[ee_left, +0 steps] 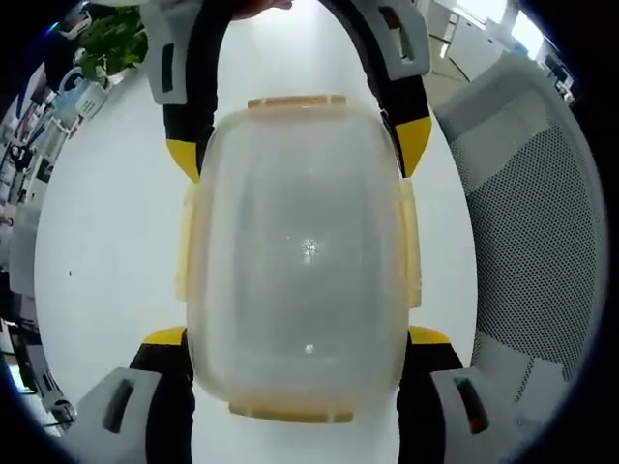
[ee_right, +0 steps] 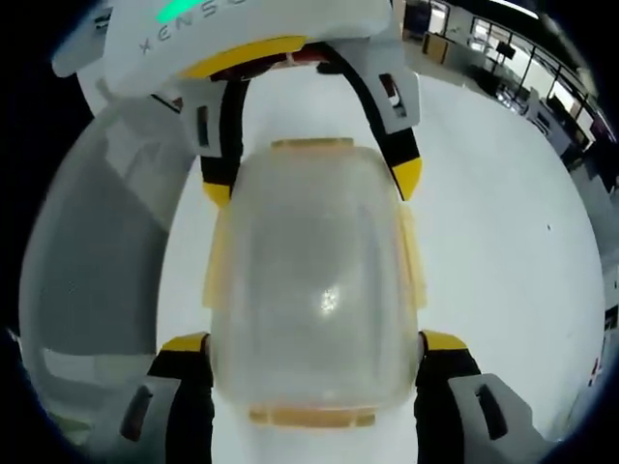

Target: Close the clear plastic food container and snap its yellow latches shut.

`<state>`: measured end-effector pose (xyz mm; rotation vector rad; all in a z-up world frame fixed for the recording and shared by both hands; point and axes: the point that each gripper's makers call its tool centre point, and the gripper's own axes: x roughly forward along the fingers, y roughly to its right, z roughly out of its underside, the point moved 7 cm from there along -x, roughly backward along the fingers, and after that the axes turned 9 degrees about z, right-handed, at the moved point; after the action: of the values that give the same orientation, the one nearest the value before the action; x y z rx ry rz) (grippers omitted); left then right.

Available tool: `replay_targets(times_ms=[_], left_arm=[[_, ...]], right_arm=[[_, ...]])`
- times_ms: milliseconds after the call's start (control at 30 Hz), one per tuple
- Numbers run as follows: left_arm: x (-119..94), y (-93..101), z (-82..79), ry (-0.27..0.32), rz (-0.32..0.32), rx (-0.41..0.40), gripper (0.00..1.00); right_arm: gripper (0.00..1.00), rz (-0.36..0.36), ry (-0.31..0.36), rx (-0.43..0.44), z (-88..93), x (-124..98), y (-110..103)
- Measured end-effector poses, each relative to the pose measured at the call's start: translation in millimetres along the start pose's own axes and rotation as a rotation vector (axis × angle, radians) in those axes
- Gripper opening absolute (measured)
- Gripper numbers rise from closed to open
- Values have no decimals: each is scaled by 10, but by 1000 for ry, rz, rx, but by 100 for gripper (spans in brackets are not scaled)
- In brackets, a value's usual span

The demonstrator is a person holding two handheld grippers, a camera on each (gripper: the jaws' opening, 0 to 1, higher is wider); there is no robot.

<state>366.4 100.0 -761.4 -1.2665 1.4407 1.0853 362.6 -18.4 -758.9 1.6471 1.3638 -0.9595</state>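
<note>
Container (ee_left: pixel 300 261) sits flat on the white table (ee_left: pixel 106 232), lid on, held between both grippers from opposite ends. It's clear plastic, a bit frosted, and nothing can be made out inside it (just a glare spot on the lid). Yellow latches (ee_left: pixel 295 101) line all four edges and lie flat against the sides; whether they're actually clicked shut I can't tell. In the left gripper view, the left gripper (ee_left: pixel 300 353) has its yellow-tipped jaws against the two near corners of the box, and the right gripper (ee_left: pixel 300 145) does the same at the far end, so each is clamped across the box. The right gripper view shows the same thing mirrored. A grey mesh chair (ee_left: pixel 542 222) stands just beside the table, and some green leaves (ee_left: pixel 111 39) sit at its far edge.
</note>
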Motion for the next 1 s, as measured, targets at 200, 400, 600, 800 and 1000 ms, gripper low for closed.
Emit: replay_targets(times_ms=[200, 400, 600, 800, 1000], left_arm=[[-6, 4, 5, 10, -2, 0, 88], [-13, 8, 9, 28, -5, 1, 87], [-21, 13, 75, -3, -4, 1, 88], [-48, 22, 205, -8, -6, -6, 88], [-61, 32, 290, -23, -8, -16, 88]], right_arm=[[87, 0, -1, 2, 6, 12, 10], [86, 2, -8, 2, -1, 10, 7], [87, 0, 2, 2, -79, 39, -3], [87, -1, 8, -3, -187, 94, -8], [87, -4, 11, -12, -281, 132, -15]])
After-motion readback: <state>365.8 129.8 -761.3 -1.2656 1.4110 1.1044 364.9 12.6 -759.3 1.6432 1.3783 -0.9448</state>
